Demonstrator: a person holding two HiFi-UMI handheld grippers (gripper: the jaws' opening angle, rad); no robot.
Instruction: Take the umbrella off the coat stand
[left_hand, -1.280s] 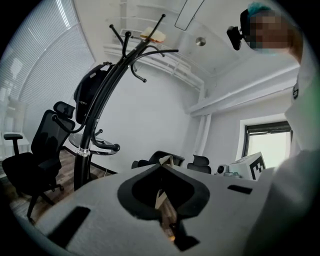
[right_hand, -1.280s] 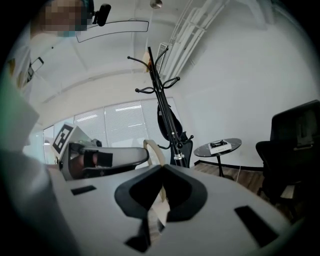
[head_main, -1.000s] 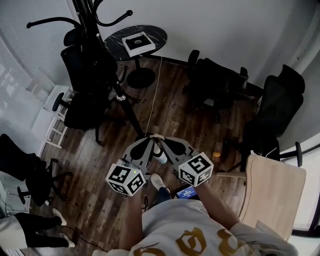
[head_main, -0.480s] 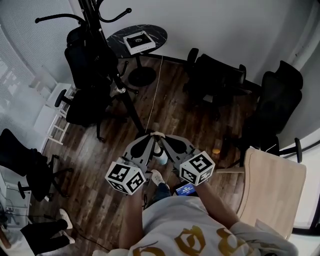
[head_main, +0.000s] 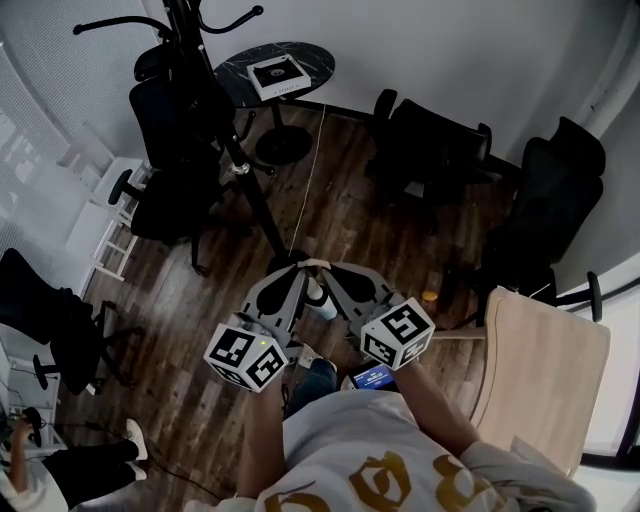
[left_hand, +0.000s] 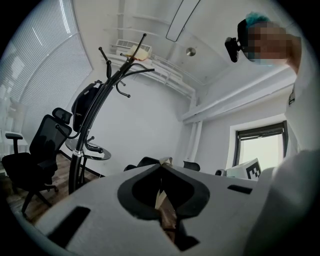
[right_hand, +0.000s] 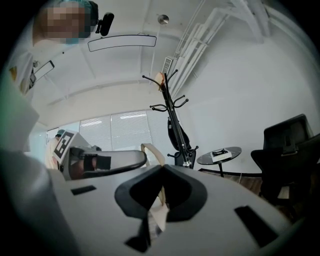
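Keeping left gripper (head_main: 301, 270), right gripper (head_main: 324, 269) closed, unmoved; coat stand (head_main: 252, 208) ahead.

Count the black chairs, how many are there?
4 chairs: one beside the coat stand, one at the left edge, two at the right. More may be hidden.

Head camera downward; gripper cameras face coat stand (right_hand: 169, 100).
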